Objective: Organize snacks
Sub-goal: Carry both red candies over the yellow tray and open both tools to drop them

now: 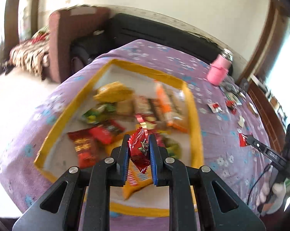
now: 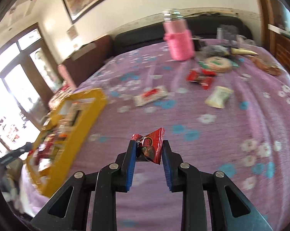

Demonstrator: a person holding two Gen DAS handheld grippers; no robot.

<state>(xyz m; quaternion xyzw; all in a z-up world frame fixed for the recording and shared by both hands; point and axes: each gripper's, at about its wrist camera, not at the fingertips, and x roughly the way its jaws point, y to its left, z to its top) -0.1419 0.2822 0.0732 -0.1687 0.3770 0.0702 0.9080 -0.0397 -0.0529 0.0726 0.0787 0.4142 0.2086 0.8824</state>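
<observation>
The left gripper (image 1: pixel 139 146) is clamped on a red snack packet (image 1: pixel 140 149) with a cartoon face, held above the near part of the yellow-rimmed box (image 1: pixel 194 119), whose blurred snack packs lie ahead of and beneath it. The right gripper (image 2: pixel 149 150) pinches a dark red candy wrapper (image 2: pixel 151 146) over the purple flowered cloth (image 2: pixel 221 138); the box (image 2: pixel 71 134) sits to its left, loose snacks and a pink bottle (image 2: pixel 180 40) well ahead.
</observation>
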